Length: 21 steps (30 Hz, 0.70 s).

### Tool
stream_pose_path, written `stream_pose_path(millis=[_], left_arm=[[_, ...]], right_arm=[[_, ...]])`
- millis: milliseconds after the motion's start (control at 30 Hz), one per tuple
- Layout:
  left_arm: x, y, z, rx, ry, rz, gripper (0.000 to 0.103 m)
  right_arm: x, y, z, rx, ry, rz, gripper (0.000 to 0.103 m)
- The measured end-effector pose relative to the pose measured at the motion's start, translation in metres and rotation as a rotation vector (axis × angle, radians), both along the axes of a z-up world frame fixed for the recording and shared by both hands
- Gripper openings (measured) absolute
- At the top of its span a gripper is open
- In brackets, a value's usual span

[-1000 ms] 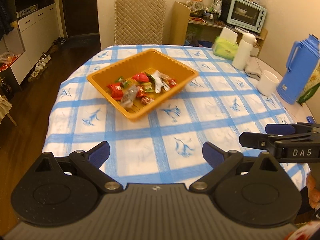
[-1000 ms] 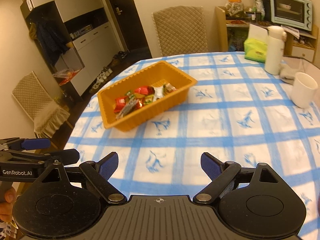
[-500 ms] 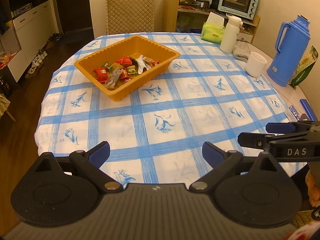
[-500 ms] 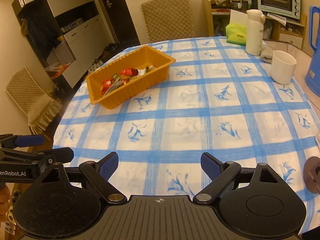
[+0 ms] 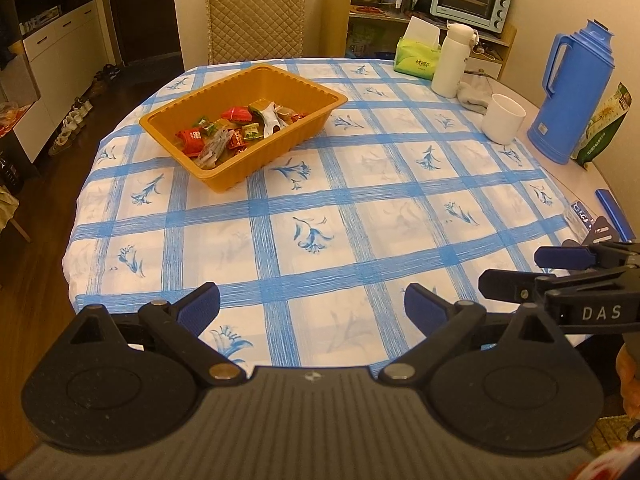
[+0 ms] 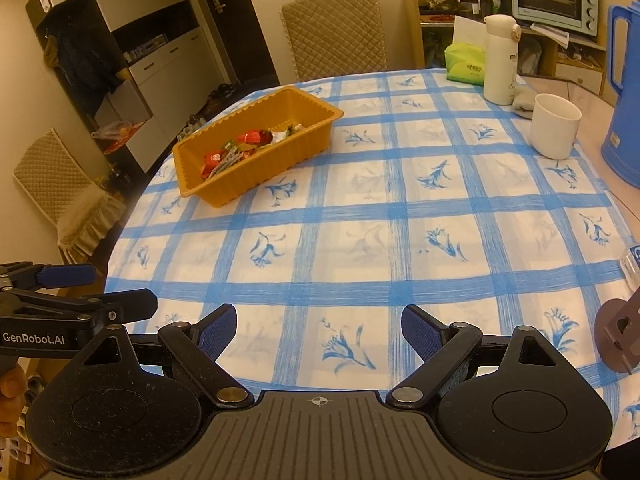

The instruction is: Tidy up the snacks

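An orange tray (image 5: 320, 95) (image 6: 316, 136) stands on the far left part of the blue-checked tablecloth (image 5: 360, 208) (image 6: 400, 232). Several wrapped snacks (image 5: 236, 132) (image 6: 244, 148) lie piled inside it. My left gripper (image 5: 312, 306) hovers open over the table's near edge, far from the tray, holding nothing. My right gripper (image 6: 318, 328) is open too and empty, level with the near edge. In the left wrist view the right gripper (image 5: 560, 268) shows side-on at the right; the left gripper (image 6: 80, 292) appears at the left of the right wrist view.
A white mug (image 5: 502, 118) (image 6: 554, 126), white flask (image 5: 454, 60) (image 6: 500, 60), green tissue box (image 5: 416, 60), grey cloth (image 5: 474, 98) and blue thermos jug (image 5: 570, 92) (image 6: 626, 92) stand along the table's far right. A quilted chair (image 5: 256, 20) faces the far side. A brown object (image 6: 618, 336) sits at the near right edge.
Both grippers have drawn back from the tray toward the near table edge, so the tray looks smaller and farther. Both stayed open and empty.
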<state>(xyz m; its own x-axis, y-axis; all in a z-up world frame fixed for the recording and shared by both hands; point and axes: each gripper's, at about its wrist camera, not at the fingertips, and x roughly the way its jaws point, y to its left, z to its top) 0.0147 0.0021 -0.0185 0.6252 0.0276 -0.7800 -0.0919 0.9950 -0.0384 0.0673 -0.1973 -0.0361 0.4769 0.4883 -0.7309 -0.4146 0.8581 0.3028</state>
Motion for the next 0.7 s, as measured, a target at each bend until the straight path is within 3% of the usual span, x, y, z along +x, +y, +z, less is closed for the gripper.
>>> stream_pose_path(millis=[700], left_arm=[[-0.0016,-0.0003,0.0004,0.000,-0.001,0.001,0.098]], right_arm=[[-0.0027,-0.0007,0.0017,0.003,-0.003,0.009,0.089]])
